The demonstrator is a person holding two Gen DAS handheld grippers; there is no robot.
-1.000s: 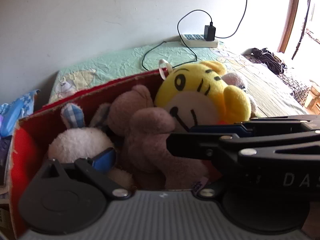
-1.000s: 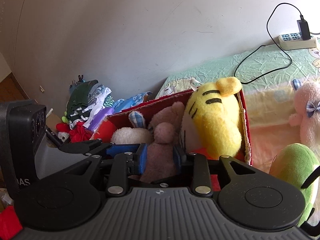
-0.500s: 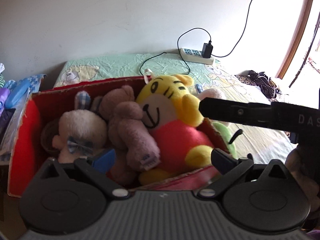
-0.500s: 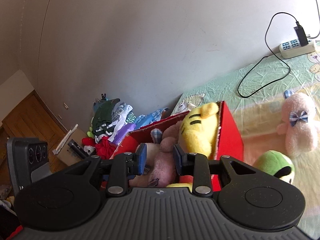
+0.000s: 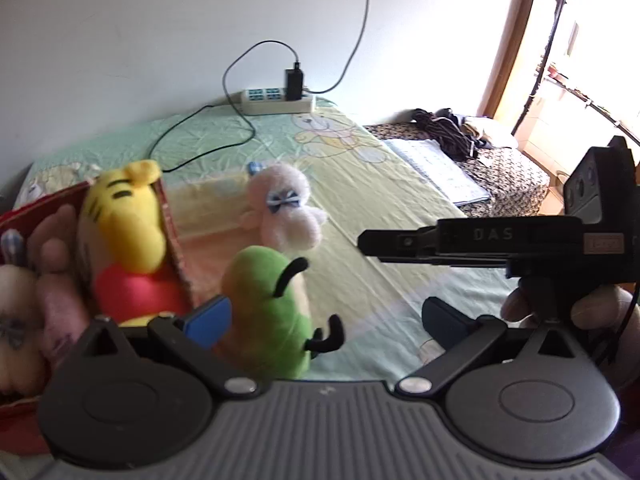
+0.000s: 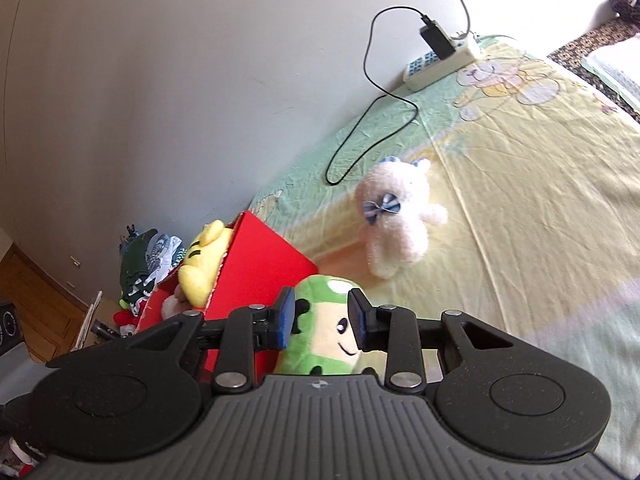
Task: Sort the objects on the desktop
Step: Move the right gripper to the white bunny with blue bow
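Two plush toys are seen lying loose on the bedsheet [image 6: 540,208]. The green plush toy [image 6: 332,320] is framed between the blue pads of the right gripper [image 6: 321,322], whose fingers are held apart, with daylight visible between each pad and the toy; contact cannot be confirmed. The pink plush bear [image 6: 396,220], marked by a blue bow, is placed ahead of those fingers and slightly to their right, well apart from them. The red cardboard box [image 6: 256,272] is located just left of the right gripper, with the yellow tiger plush [image 6: 200,264] seen inside it. The left gripper [image 5: 324,318] is spread wide and empty; the green toy is seen just inside its left finger.
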